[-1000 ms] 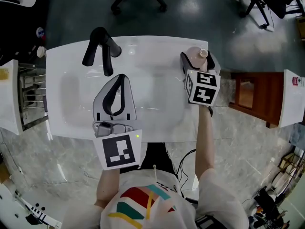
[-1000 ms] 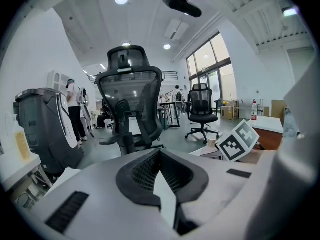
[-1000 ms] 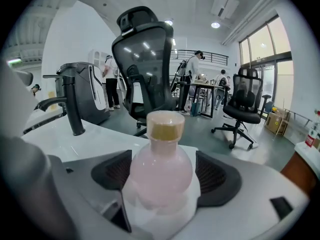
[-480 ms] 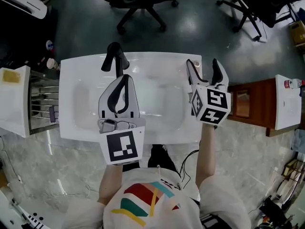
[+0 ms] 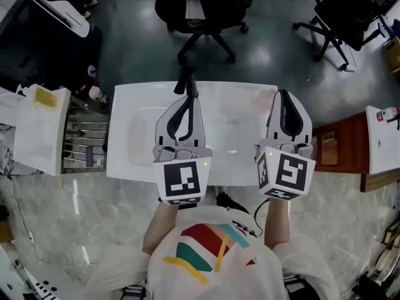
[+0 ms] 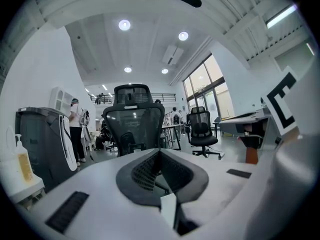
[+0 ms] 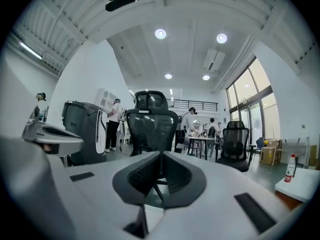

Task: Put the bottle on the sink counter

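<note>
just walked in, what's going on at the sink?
A person holds two grippers over the white sink counter. The left gripper is shut and empty. On the right gripper the jaws are closing, tips together, nothing between them. A pale pinkish blur on the counter beside it may be the bottle, but it is too blurred to confirm.

Mostly hidden behind the left gripper [image 5: 187, 100] at far edge of the sink counter [image 5: 134, 111], a black faucet [image 5: 185, 80]; at its right end, too blurred to tell, a pinkish shape [image 5: 262, 99]; beyond, cut off above, an office chair [image 5: 200, 17].
</note>
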Demonstrator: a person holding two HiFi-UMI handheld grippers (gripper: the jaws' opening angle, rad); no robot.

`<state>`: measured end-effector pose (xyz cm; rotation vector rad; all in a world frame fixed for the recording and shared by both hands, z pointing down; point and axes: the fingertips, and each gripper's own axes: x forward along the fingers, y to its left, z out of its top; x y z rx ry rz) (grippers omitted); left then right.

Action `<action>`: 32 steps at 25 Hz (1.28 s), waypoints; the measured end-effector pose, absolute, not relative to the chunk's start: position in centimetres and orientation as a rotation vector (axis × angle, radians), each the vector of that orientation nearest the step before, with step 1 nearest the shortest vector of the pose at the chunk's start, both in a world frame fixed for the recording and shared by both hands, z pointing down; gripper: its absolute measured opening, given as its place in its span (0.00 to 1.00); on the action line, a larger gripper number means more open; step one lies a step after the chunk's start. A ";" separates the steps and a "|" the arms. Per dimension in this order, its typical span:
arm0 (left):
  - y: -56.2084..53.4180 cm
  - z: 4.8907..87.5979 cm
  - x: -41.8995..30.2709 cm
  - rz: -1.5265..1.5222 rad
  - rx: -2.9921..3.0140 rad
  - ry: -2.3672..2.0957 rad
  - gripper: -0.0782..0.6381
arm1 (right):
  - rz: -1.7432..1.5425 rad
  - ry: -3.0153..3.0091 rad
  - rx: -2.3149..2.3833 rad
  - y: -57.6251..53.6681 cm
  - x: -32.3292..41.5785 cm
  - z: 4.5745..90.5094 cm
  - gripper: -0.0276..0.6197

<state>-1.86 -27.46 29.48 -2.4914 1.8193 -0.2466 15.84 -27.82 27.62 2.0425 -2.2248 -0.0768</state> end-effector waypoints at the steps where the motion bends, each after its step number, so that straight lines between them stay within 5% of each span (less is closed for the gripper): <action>1: -27.1 29.1 -2.2 -0.237 -2.487 1.816 0.13 | -0.099 -2.244 2.039 -27.1 14.9 27.0 0.08; 12: -23.6 26.1 -5.8 -0.082 -2.435 1.812 0.13 | -0.097 -2.443 1.847 -21.9 5.8 28.0 0.06; 32: -22.9 26.3 -7.9 -0.086 -2.432 1.833 0.13 | -0.018 -2.430 1.762 -21.1 2.8 29.9 0.06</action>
